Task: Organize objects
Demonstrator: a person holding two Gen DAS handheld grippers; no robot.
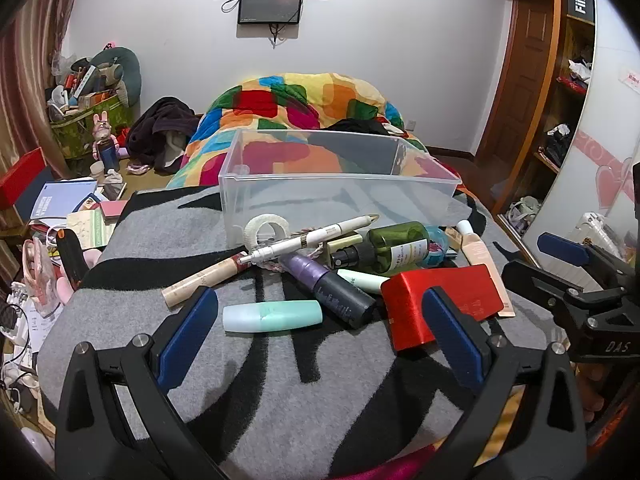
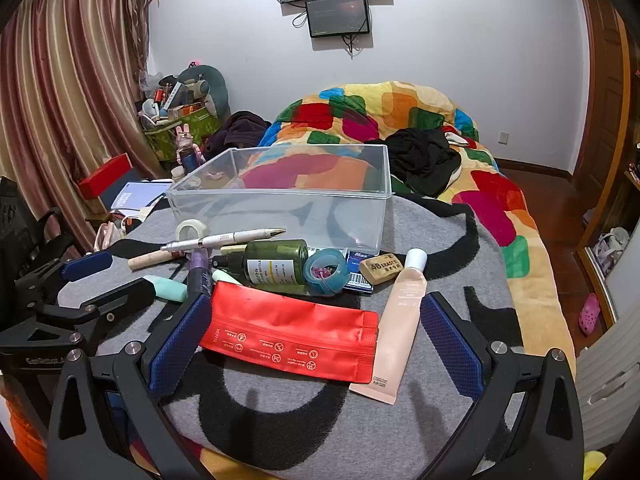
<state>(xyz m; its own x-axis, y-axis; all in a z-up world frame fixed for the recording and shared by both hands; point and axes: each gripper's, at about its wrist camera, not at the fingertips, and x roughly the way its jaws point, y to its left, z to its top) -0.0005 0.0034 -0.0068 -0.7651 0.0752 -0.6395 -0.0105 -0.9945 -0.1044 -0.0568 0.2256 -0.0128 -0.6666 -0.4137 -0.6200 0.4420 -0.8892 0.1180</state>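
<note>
Hovering wide apart, left gripper and right gripper overlook glossy red pouch.

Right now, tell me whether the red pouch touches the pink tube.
Touching. The right wrist view shows the red pouch with its right end lying over the pink tube, no gap between them.

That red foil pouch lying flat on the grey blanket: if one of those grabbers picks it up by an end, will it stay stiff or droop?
The red foil pouch looks thin and flat, so it would probably sag when lifted by one end. Its glossy surface may be somewhat slippery. It seems light, and being flat, unlikely to roll.
</note>
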